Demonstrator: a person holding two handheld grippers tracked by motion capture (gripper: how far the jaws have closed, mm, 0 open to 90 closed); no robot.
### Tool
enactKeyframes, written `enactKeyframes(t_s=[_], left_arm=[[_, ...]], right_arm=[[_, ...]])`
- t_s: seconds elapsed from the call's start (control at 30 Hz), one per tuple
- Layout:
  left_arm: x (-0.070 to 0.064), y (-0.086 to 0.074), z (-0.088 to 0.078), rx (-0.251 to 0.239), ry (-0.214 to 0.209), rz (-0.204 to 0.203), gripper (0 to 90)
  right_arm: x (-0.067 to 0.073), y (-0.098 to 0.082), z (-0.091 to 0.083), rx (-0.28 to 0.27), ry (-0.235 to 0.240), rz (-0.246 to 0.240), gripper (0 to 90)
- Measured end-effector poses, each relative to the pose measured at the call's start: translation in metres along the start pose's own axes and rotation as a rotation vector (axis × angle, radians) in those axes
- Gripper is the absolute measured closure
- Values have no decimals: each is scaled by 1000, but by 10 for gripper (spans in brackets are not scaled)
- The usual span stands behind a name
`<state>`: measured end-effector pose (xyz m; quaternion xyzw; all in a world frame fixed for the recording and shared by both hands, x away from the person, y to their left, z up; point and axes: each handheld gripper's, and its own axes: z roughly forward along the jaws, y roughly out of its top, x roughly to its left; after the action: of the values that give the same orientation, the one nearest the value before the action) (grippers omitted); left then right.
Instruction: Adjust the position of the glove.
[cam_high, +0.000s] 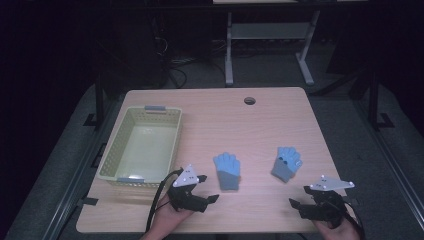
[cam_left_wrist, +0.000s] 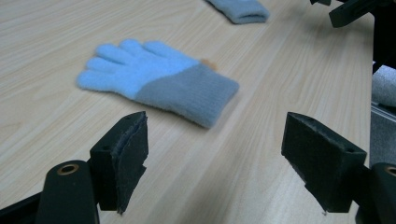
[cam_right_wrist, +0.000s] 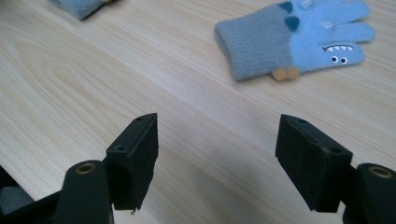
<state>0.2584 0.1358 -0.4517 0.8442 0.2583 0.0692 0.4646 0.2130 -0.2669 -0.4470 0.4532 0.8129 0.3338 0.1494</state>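
Here, two blue-and-grey gloves lie flat and apart on a wooden table (cam_high: 260, 125) — left glove (cam_high: 227, 170), right glove (cam_high: 287, 163) — beside an empty basket (cam_high: 141, 145), with left gripper (cam_high: 206, 188) and right gripper (cam_high: 299, 196) low, jaws wide, seemingly poised to grasp.

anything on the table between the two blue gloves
Nothing: bare wood separates the left glove from the right glove on the table, clearest in the high view.

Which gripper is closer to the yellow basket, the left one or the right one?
Left. The left gripper sits just beyond the yellow basket, by its near right corner. The right gripper is far across the table, past both gloves.
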Motion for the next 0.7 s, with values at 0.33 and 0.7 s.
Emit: enactKeyframes(t_s=[0.33,0.7], left_arm=[[-2,-1,0,3,-7,22,224],[0,2,-6,-26,-1,25,224]], right_arm=[[4,5,0,-4,4,-3,299],[0,28,6,9,13,-22,293]])
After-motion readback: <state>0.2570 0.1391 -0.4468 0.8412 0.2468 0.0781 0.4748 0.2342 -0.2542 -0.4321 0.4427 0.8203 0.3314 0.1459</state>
